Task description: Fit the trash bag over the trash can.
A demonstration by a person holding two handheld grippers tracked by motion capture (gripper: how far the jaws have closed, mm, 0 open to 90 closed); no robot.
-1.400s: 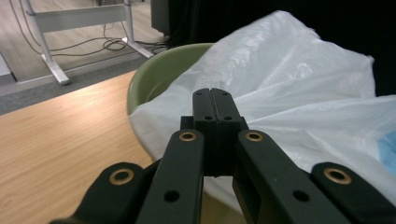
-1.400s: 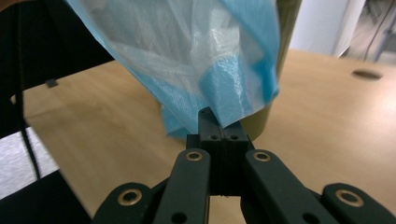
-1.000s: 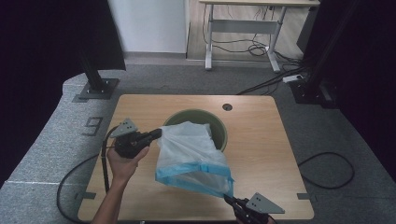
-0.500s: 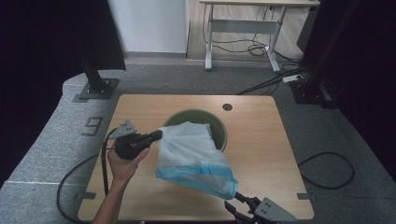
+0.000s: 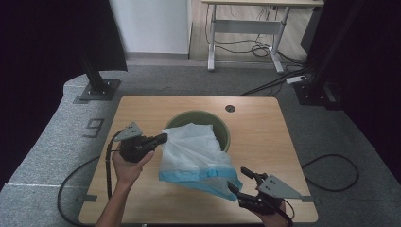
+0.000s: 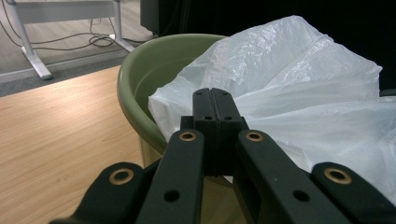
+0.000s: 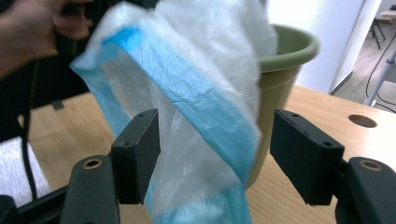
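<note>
A white plastic bag (image 5: 196,151) with a blue hem drapes from a green pot (image 5: 198,115) toward the table's front edge. My left gripper (image 5: 163,138) is shut on the bag's left edge beside the pot. In the left gripper view the jaws (image 6: 215,105) meet against the white film (image 6: 303,93), with the pot's rim (image 6: 149,70) behind. My right gripper (image 5: 239,178) is at the bag's front right corner, and its jaws have just been opening. In the right gripper view (image 7: 219,154) the blue-hemmed bag (image 7: 201,70) hangs loose between the pads, in front of the pot (image 7: 285,51).
The wooden table (image 5: 265,137) has a round cable hole (image 5: 230,108) behind the pot. Black stand bases (image 5: 97,90) sit on the grey floor at the far left and right. A cable (image 5: 331,172) loops beside the table's right edge.
My right gripper rose from the bottom edge into fuller view and opened, releasing the bag's blue corner. The left hand and the pot stayed still.
</note>
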